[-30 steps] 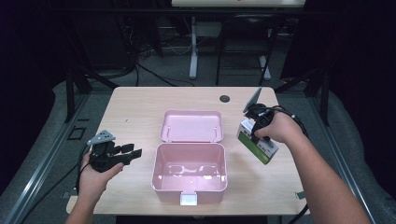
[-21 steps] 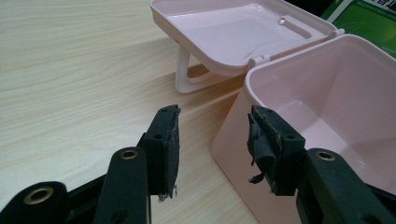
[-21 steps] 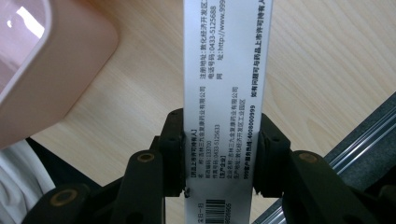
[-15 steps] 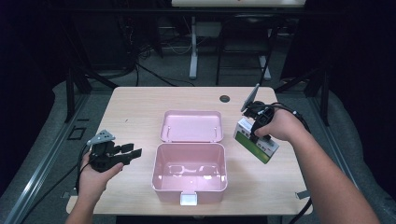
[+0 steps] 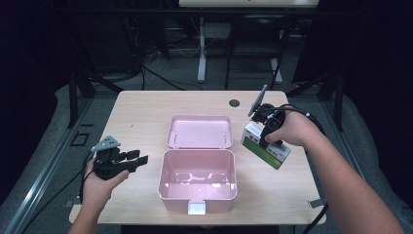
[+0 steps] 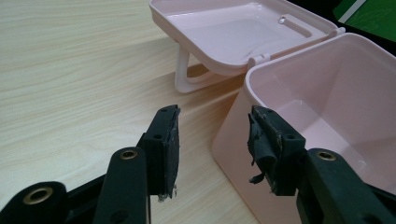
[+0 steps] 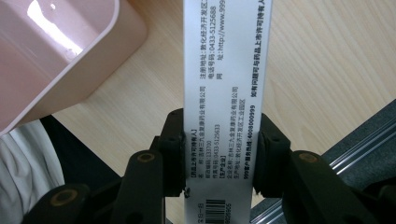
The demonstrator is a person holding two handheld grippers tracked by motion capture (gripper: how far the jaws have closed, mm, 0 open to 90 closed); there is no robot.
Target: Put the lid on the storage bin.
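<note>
A pink box (image 5: 197,180) stands open at the table's (image 5: 146,107) six o'clock edge, its tub bare inside, its lid (image 5: 199,131) swung back flat at twelve o'clock of the tub. At three o'clock of the box, just beside it, the right gripper (image 5: 267,138) pinches a green-and-white carton (image 5: 265,148) by its narrow white sides, tilted, above the tabletop. At nine o'clock of the box, the left gripper (image 5: 139,161) rests low with its jaws spread, nothing between them, pointing at the tub's near wall.
</note>
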